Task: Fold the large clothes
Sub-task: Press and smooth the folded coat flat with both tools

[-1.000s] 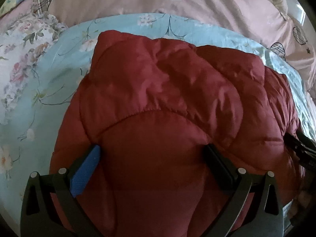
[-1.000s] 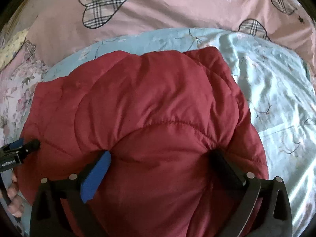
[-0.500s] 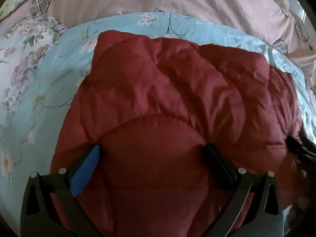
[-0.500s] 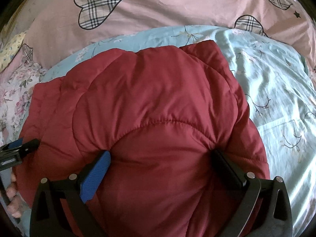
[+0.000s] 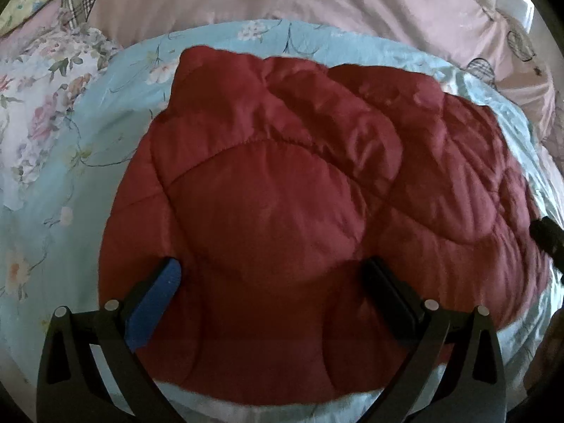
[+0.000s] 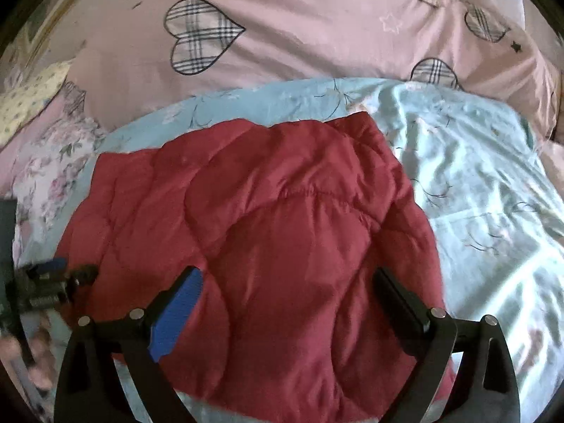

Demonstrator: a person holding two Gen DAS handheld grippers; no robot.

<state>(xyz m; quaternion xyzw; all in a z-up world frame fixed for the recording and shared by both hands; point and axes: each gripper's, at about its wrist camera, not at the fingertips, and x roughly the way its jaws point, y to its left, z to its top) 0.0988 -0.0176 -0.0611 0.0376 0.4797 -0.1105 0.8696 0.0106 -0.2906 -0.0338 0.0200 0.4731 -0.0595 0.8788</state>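
Note:
A dark red quilted jacket (image 5: pixel 282 194) lies folded in a puffy bundle on a light blue floral sheet (image 5: pixel 116 112). My left gripper (image 5: pixel 271 264) hangs over its near half, fingers spread wide, pads clear of the fabric. In the right wrist view the same jacket (image 6: pixel 268 232) lies below my right gripper (image 6: pixel 287 273). Its jaws stand wide and are closing slightly, with the jacket under the gap and no pad pressing on it. The left gripper (image 6: pixel 53 282) shows at that view's left edge, held by a hand (image 6: pixel 31 363). The right gripper's tip (image 5: pixel 546 236) peeks in at the left view's right edge.
A pink duvet (image 6: pixel 317 35) with plaid hearts fills the far side of the bed. A white and pink floral cloth (image 5: pixel 38 112) lies to the left of the jacket. Wrinkled blue sheet (image 6: pixel 476 194) spreads to the right of it.
Both grippers have drawn back and lifted off the jacket. It no longer bulges between the fingers, and its near hem with sheet below it now shows in both views.

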